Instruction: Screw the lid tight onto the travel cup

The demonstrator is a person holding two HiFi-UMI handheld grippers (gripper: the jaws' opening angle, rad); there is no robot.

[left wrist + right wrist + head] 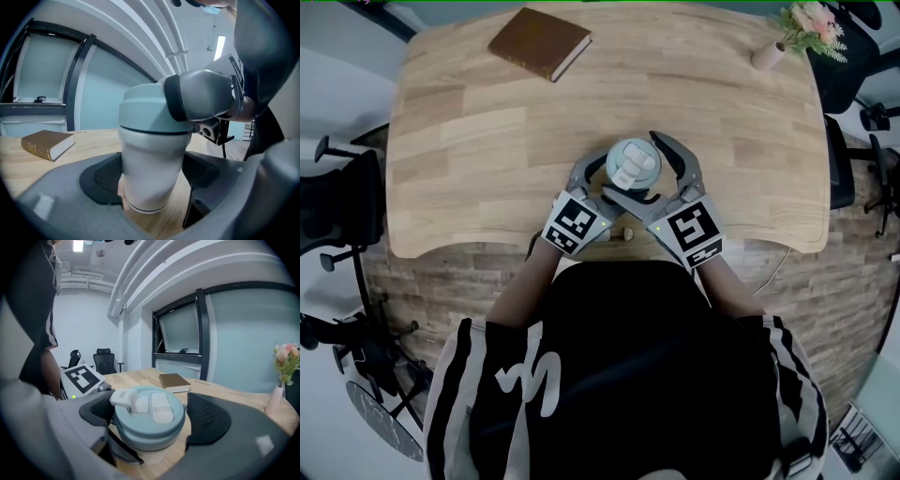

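While both grippers grip, the lid [633, 165] sits at the table's [487, 141] near edge.
Head view: left gripper [611, 178] and right gripper [642, 169] flank it; book [540, 42] and flower vase [766, 56] well apart. Left gripper view: jaws clamp the upright travel cup [152, 173] by its body. Right gripper view: jaws pinch the lid, axis vertical.

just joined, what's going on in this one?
A person works a gripper in each hand at a wooden table. The left gripper clamps the body of the travel cup, which stands upright near the table's front edge. The right gripper is closed around the lid, which sits on top of the cup. Whether the lid is fully tight cannot be told. A brown book lies at the far side.
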